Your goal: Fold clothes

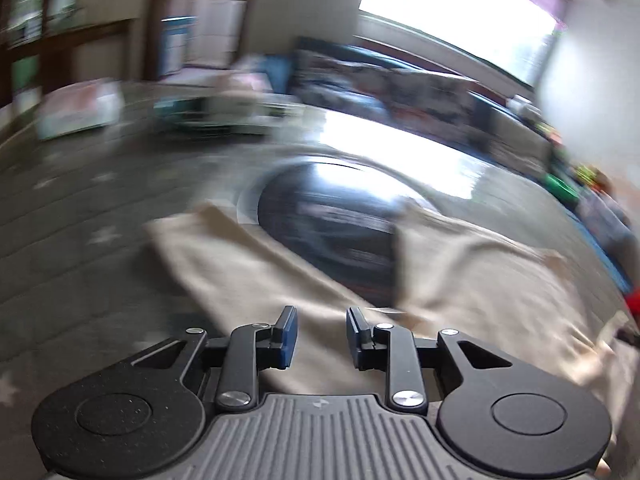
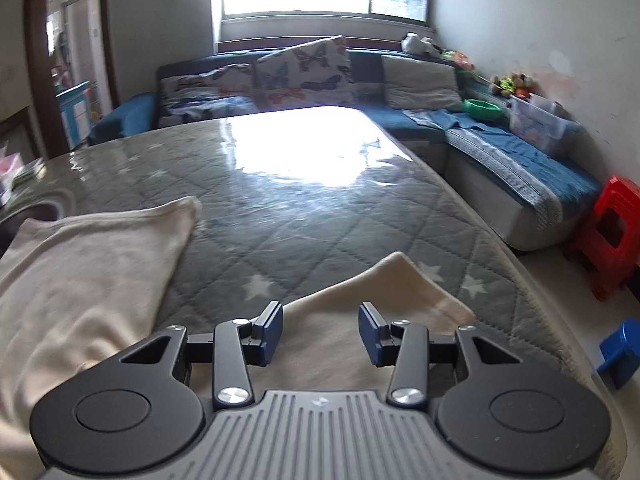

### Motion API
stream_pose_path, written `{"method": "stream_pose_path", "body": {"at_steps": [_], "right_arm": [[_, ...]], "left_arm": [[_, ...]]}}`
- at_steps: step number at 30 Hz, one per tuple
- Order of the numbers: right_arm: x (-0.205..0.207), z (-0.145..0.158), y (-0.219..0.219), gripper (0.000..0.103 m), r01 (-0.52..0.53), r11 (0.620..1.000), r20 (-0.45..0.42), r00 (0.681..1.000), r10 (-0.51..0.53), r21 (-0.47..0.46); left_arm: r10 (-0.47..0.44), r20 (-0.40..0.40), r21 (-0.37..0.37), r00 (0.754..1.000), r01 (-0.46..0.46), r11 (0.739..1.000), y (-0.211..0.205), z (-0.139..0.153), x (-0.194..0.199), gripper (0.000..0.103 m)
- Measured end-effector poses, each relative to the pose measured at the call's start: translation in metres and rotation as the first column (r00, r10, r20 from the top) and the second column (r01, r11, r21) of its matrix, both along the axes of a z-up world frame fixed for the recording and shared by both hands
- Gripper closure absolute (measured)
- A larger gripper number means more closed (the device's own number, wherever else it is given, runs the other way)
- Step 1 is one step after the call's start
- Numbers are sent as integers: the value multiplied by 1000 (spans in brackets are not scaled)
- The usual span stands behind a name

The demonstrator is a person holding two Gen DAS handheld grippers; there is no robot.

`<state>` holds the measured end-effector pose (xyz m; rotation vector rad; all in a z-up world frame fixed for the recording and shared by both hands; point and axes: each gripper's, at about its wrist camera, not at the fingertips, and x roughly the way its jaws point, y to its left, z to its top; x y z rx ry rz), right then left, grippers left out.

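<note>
Left wrist view, blurred: left gripper (image 1: 322, 334) hovering released, nothing between blue pads, over cream garment (image 1: 460, 280) lying on grey quilted table (image 1: 80, 240).
Right wrist view: right gripper (image 2: 321, 332) hanging released, gripping nothing, above cream garment (image 2: 80, 264) corner near table (image 2: 300, 220) edge.

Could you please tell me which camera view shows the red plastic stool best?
The right wrist view: the red plastic stool stands sharp and nearly whole on the floor beside the sofa. The left wrist view is motion-blurred and shows only a red sliver at its right edge.
</note>
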<state>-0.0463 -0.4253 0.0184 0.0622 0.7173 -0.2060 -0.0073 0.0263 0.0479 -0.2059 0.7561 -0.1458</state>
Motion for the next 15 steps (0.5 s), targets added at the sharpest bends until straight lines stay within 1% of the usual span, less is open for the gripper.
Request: {"method": "stream_pose_path", "body": {"at_steps": [1,3,5,6,9,13,15], "right_arm": [[-2,2,5,55,-21,1000,0,1000,21,-8],[-7,4,16,54,-66,998,1,998,66,-21],[-11,7,27,51,-107,994,4,994,108,-30],[-13,9,32,48,-125,992,6,992,125,-31],[-19,11,48,47,-184,982,10,983,185,-37],[-23,15,74,45,-267,961,29,962,270,-74],[-21,15,85,45,-302,947,27,951,307,-110]], "left_arm": [[-39,8,1,999,39,999,-11,1,-1,54],[-100,16,10,995,100,995,-31,0,-5,52],[-155,18,17,988,154,988,-52,0,-9,46],[-176,18,17,984,176,984,-62,-1,-11,46],[-245,18,25,969,244,969,-81,-4,-17,44],[-342,26,48,939,340,939,-101,-8,-28,43],[-386,23,66,922,384,921,-110,-11,-34,43]]}}
